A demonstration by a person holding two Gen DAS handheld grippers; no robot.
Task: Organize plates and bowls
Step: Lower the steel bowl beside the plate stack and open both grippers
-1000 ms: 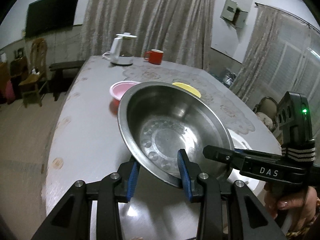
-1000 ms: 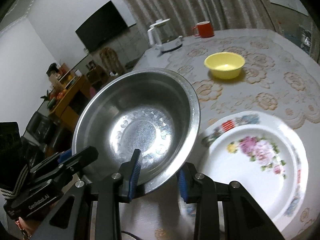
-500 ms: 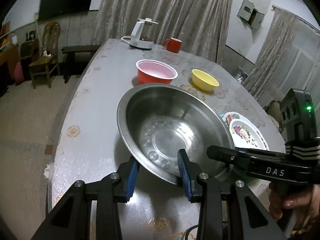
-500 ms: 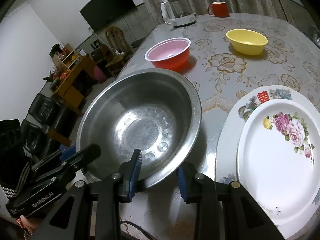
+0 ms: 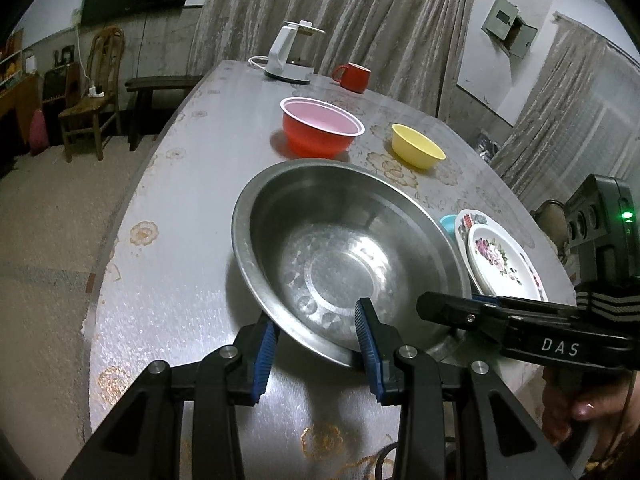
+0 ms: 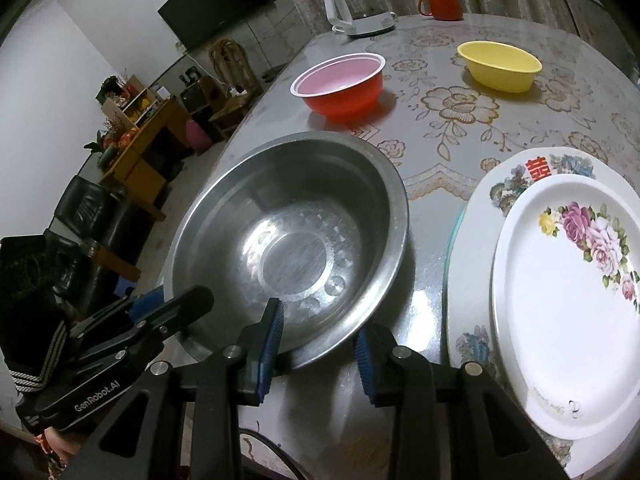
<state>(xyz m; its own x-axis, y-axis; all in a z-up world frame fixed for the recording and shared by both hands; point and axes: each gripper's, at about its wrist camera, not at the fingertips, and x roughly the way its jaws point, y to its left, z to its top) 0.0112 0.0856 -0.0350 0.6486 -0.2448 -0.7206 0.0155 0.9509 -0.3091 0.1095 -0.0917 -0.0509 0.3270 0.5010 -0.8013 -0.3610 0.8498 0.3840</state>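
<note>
both grippers have lowered the steel bowl (image 5: 344,256) toward the table (image 5: 172,264). left gripper (image 5: 316,342) and right gripper (image 6: 320,344) each pinch its near rim, low in frame.

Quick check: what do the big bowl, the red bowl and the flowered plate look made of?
Big bowl: metal, likely stainless steel, shiny with mirror-like glare. Red bowl: probably thin plastic, matte, rolled white rim. Flowered plate: glossy white, ceramic or melamine; cannot tell which.

left claw (image 5: 316,342) part-closed, right claw (image 6: 320,340) part-closed
</note>
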